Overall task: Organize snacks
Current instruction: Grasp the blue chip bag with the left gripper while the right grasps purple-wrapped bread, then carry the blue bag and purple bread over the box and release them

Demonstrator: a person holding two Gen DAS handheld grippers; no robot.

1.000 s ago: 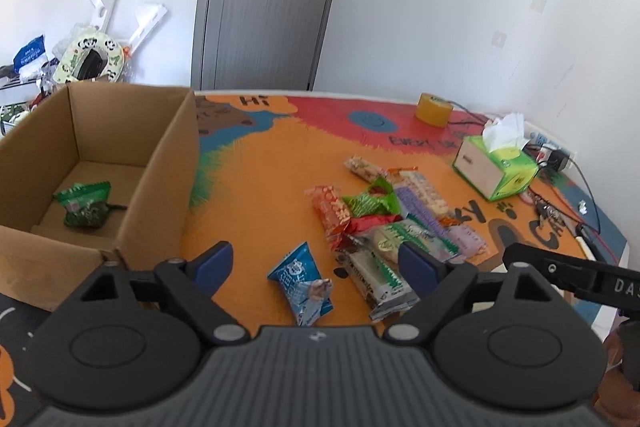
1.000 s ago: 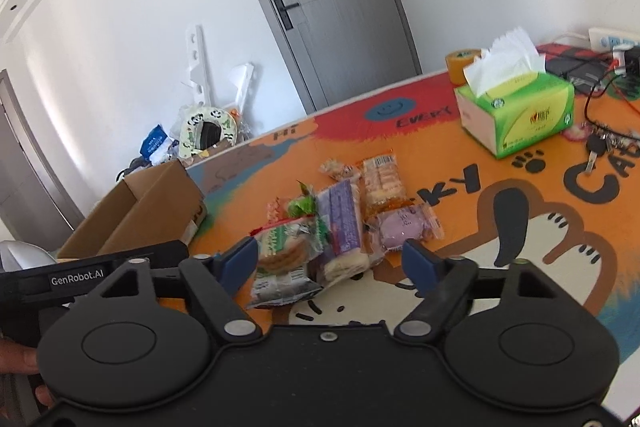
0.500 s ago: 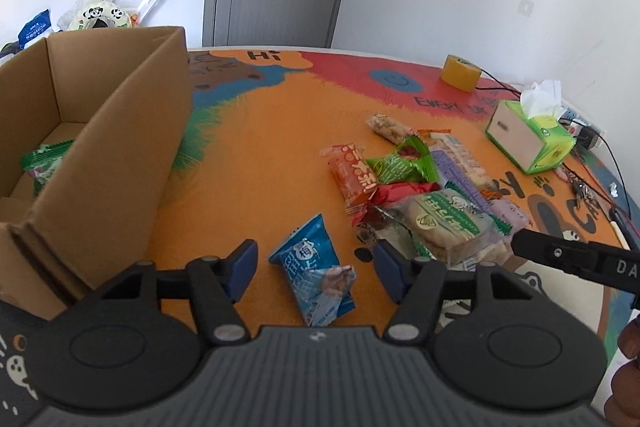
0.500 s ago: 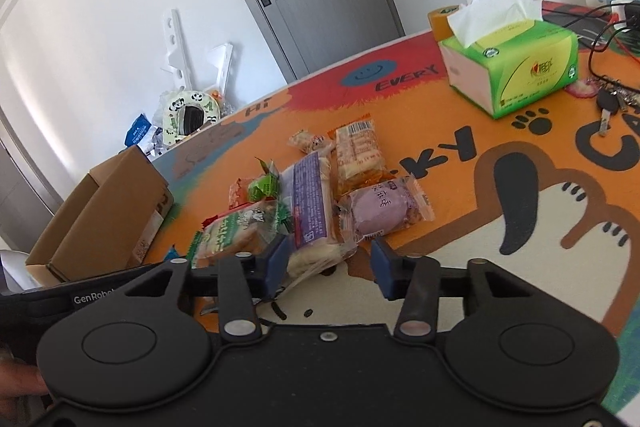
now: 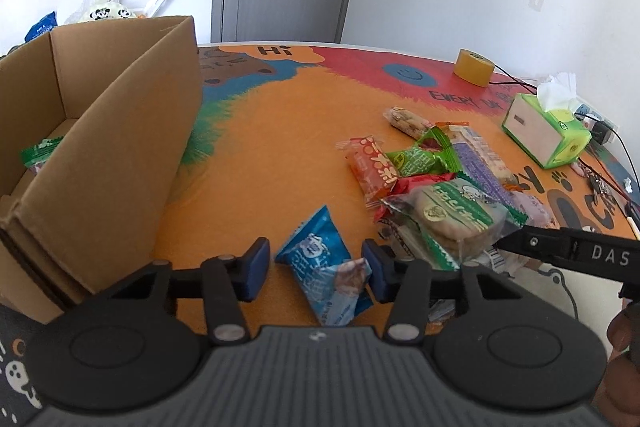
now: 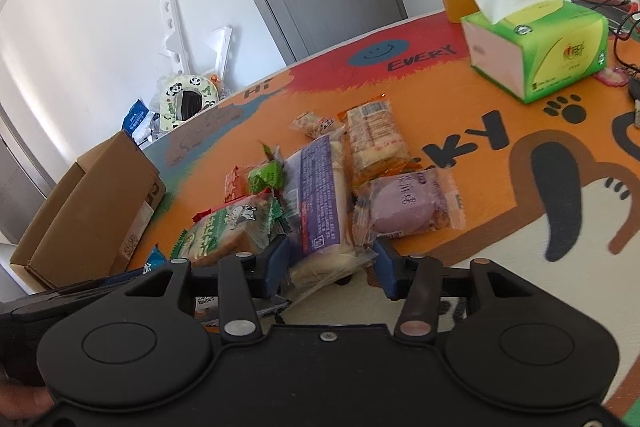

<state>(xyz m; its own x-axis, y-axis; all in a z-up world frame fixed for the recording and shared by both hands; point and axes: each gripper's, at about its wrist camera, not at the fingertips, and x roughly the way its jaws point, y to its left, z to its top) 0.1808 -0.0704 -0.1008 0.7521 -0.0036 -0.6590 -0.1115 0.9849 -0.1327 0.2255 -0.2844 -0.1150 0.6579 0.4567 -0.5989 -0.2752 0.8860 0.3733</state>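
A blue snack packet [image 5: 320, 259] lies on the orange mat between the pads of my left gripper [image 5: 316, 267], which is partly open around it with a gap on the left. My right gripper [image 6: 330, 265] is partly open around the near end of a purple-labelled bread packet [image 6: 320, 199]. Beside that lie a green sandwich packet [image 6: 228, 231], a purple bun packet [image 6: 404, 207] and a long biscuit packet [image 6: 376, 139]. The same pile shows in the left wrist view [image 5: 432, 183]. A cardboard box [image 5: 120, 147] stands at the left with a green packet [image 5: 38, 153] inside.
A green tissue box [image 6: 536, 47] and a roll of yellow tape [image 5: 474, 67] sit at the far right of the table. Keys and cables [image 5: 600, 183] lie by the right edge. The box wall is close to my left gripper.
Both grippers have moved forward and down onto the snacks and their fingers have narrowed. The blue packet now sits between the left pads, the purple bread packet between the right pads.
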